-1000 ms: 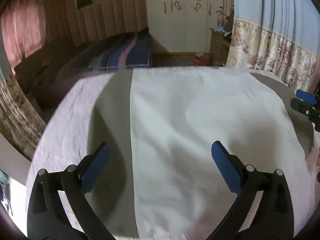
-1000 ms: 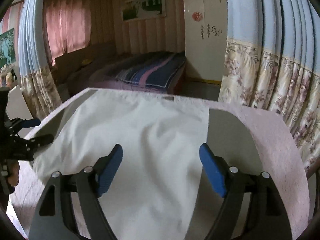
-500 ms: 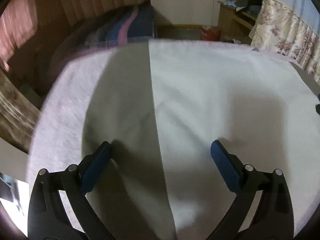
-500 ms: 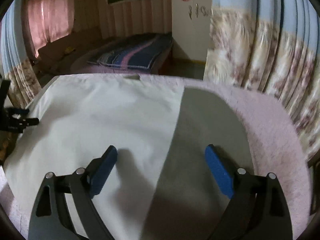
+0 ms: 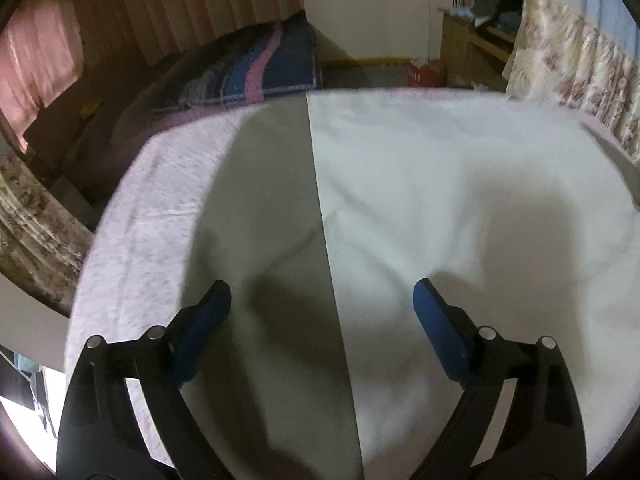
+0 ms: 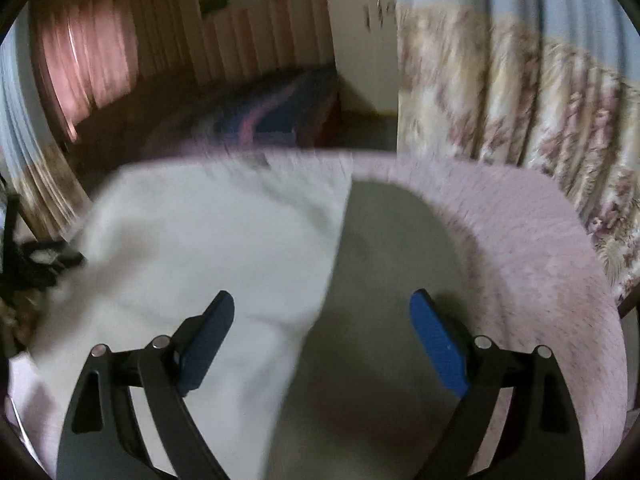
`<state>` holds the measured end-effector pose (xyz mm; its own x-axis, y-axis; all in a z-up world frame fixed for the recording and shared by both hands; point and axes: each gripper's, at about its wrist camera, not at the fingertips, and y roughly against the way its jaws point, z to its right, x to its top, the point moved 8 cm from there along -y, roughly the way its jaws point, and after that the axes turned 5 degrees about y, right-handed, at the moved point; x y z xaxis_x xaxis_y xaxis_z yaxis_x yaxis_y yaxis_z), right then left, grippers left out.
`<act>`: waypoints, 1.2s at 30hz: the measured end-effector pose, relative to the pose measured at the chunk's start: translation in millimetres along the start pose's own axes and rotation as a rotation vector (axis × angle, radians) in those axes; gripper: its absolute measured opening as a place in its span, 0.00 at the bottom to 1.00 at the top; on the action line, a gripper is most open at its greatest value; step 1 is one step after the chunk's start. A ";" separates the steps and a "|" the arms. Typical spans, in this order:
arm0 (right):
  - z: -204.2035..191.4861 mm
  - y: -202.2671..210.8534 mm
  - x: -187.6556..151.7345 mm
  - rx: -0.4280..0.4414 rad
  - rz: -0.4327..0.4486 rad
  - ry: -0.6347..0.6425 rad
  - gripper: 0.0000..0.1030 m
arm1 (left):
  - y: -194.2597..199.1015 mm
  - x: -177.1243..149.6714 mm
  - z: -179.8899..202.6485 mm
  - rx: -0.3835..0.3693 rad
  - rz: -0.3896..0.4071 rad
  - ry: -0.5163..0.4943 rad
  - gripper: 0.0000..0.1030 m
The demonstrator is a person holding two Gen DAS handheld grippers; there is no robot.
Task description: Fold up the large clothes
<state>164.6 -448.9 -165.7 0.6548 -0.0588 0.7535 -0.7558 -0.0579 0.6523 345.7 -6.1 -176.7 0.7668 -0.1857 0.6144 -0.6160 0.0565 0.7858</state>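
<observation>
Barely begun: garment (image 5: 420, 184) spread flat and unfolded across the pink bedcover (image 5: 148, 208), left gripper (image 5: 322, 304) and right gripper (image 6: 322, 312) hovering over near edge, jaws apart, empty.

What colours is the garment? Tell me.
The garment is white with grey side panels; the left wrist view shows it best.

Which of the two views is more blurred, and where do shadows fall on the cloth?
Right wrist view: strong motion blur, smearing the curtain and the far edge of the cloth. Left wrist view: mostly sharp; dark shadows lie on the cloth just ahead of both fingers of the open left gripper.
</observation>
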 end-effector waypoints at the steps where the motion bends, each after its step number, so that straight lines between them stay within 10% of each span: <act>1: -1.3 13.1 0.3 0.004 0.024 -0.006 0.88 | 12.2 -1.7 -1.2 0.003 0.014 0.002 0.90; 7: 4.3 87.1 -50.9 -0.029 0.097 -0.131 0.98 | 91.0 -35.3 18.8 -0.031 0.128 0.051 0.97; 18: 22.2 64.6 -131.4 -0.063 -0.024 -0.268 0.98 | 83.6 -91.8 96.9 -0.156 0.061 0.091 0.97; 36: 11.4 52.5 -155.0 0.033 -0.033 -0.383 0.91 | 68.4 -95.9 112.3 -0.002 0.068 -0.030 0.97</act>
<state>23.5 -454.2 -249.2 0.6383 -0.4239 0.6425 -0.7375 -0.0977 0.6683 209.8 -94.6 -189.9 0.7175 -0.2103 0.6641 -0.6660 0.0724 0.7424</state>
